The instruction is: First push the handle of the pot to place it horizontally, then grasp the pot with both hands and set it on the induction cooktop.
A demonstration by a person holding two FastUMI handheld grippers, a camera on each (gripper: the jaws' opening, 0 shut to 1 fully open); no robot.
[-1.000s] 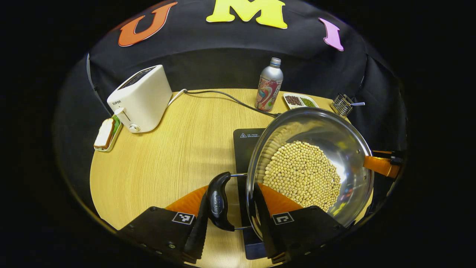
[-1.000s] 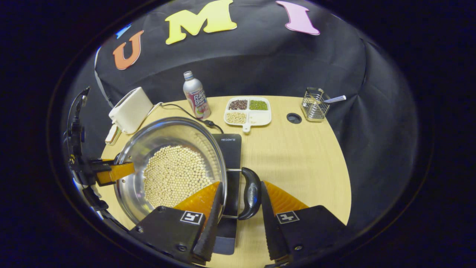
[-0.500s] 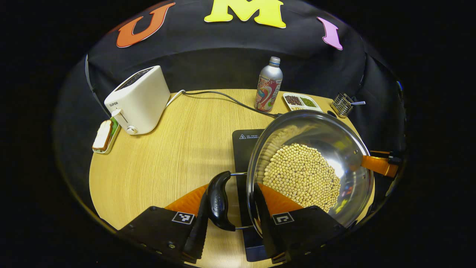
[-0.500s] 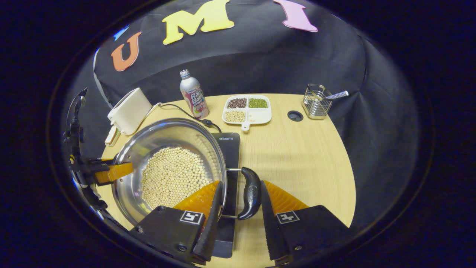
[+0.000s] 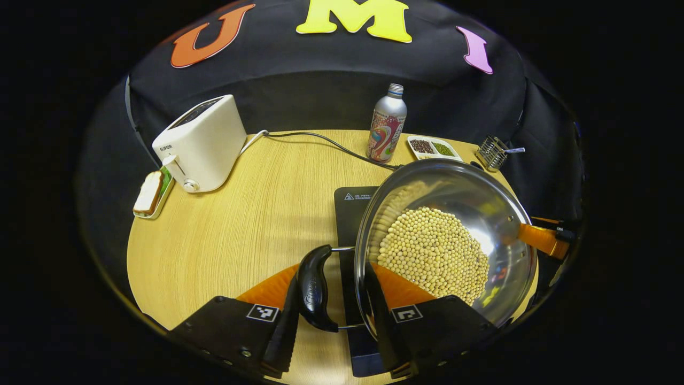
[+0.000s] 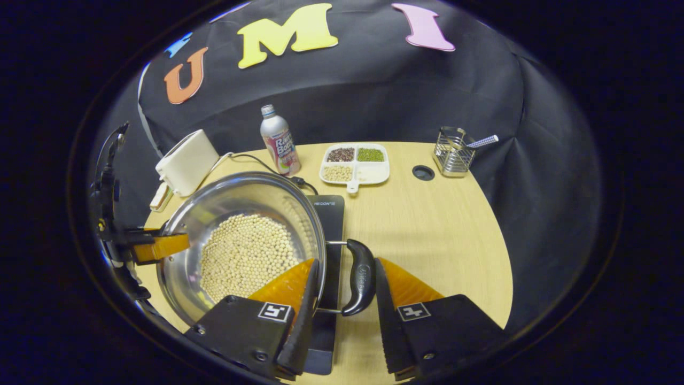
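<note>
A steel pot [image 5: 454,198] with soybeans [image 5: 433,251] in it hangs over the black induction cooktop [image 5: 352,206] and hides most of it. My left gripper [image 5: 331,271] is shut on the pot's black left handle [image 5: 312,289], one finger outside the handle and the other inside the rim. In the right gripper view my right gripper [image 6: 347,262] clamps the pot's [image 6: 235,198] other handle [image 6: 360,278] the same way, beside the cooktop [image 6: 331,219]. Each view also catches the opposite gripper at the pot's far rim.
On the round wooden table [image 5: 240,224] stand a white toaster [image 5: 200,141] with its cable [image 5: 320,140], bread on a small plate [image 5: 149,192], a metal bottle [image 5: 386,125], a divided tray [image 6: 355,163] of grains and a wire basket [image 6: 453,152].
Both grippers keep their hold on the handles. The pot has shifted only slightly over the cooktop, and the background has barely moved.
</note>
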